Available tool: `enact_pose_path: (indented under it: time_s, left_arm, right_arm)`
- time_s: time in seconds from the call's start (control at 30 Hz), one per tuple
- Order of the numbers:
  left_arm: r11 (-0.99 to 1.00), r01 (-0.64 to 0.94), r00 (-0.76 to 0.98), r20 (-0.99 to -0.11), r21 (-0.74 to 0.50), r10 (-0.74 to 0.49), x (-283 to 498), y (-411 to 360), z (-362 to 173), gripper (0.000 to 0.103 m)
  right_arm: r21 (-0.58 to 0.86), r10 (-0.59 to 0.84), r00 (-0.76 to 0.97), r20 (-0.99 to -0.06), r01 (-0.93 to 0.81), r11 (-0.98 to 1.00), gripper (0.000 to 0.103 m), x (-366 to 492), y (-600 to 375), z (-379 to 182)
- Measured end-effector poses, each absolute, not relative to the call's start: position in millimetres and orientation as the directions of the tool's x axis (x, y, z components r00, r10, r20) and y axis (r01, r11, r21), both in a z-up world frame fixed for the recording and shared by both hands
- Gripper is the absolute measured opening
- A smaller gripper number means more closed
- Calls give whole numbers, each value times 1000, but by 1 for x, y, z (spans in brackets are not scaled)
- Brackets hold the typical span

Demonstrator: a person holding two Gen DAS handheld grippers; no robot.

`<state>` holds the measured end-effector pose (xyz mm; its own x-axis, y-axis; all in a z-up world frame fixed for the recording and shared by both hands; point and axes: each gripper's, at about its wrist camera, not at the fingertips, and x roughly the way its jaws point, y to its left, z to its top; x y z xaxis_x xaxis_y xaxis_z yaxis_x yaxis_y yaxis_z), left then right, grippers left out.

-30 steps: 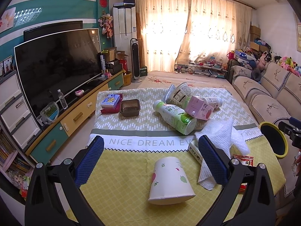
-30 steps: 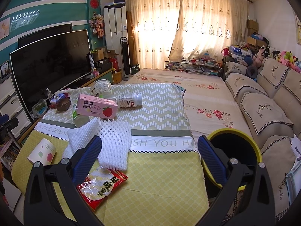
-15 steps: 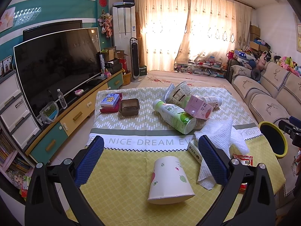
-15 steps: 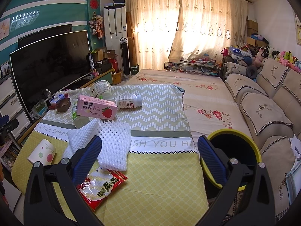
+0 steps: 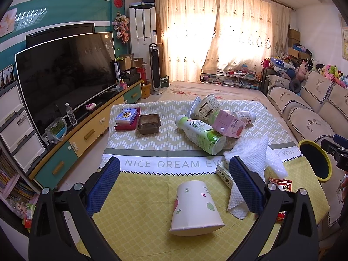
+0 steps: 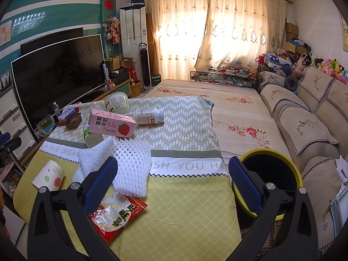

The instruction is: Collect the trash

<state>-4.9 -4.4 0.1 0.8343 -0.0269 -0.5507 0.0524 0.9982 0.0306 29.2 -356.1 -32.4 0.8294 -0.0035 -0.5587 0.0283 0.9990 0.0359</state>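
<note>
Left hand-held gripper [image 5: 174, 184] is spread wide and empty, hovering low over the bench [image 5: 139, 215], with the tipped paper cup [image 5: 194, 208] lying on its side right between my fingers. I'd come down level and close across the cup's middle gently, since thin paper crushes and a tapered wall can squirt out. My right hand-held gripper [image 6: 173, 182] is also wide apart and holding nothing, aimed across the bench with the red snack wrapper [image 6: 117, 215] under its left finger [image 6: 101, 186] and the yellow-rimmed bin [image 6: 269, 152] beside its right.
</note>
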Motion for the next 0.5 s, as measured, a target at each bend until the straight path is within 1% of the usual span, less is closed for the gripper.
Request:
enact_pose_path:
  time_s: [0.5]
  left_arm:
    - [998,56,829,-558,29,-31,-2,-7,-2,99]
  right_arm:
    - [37,0,823,-569,25,999,97,29,-358,-36]
